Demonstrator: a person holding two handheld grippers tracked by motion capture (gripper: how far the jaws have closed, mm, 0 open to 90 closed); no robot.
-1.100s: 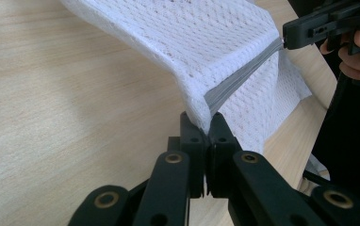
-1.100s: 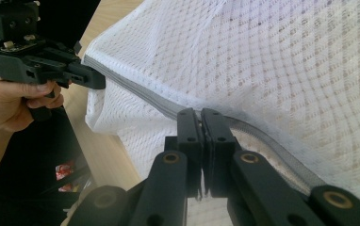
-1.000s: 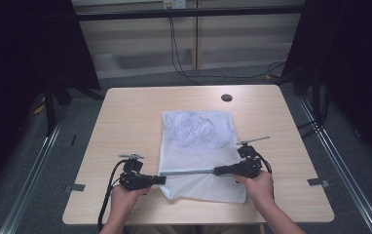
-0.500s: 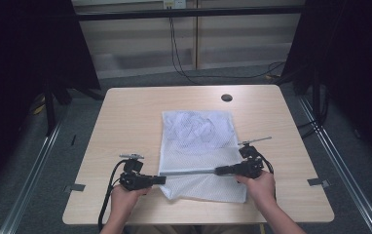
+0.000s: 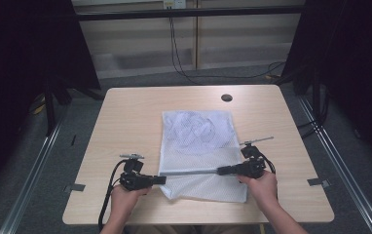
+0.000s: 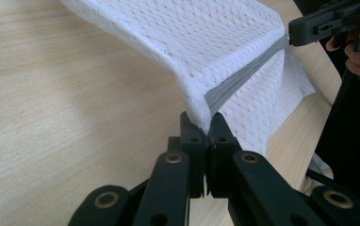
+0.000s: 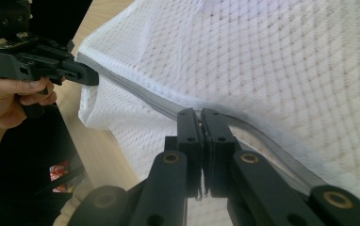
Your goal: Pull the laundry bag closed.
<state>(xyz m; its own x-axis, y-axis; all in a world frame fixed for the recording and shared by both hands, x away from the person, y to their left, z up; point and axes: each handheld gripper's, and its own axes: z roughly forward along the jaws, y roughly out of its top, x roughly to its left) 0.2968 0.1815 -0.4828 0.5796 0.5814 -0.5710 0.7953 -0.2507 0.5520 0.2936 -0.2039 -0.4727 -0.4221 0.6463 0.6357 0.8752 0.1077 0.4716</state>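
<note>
Both grippers (image 5: 163, 180) (image 5: 220, 170) still pinch the mesh bag's (image 5: 197, 141) zipper; nothing has shifted

The right gripper (image 5: 221, 170) has slid a little toward the person and to the right over the last second, so it now sits slightly nearer the table's (image 5: 125, 112) front edge than it did. With it, the right end of the grey zipper (image 5: 191, 172) has come down a touch, and the line stretched between the two grippers lies nearer to level (it tilted up to the right before). The fold of the mesh bag (image 5: 196, 134) along that line has followed.
</note>
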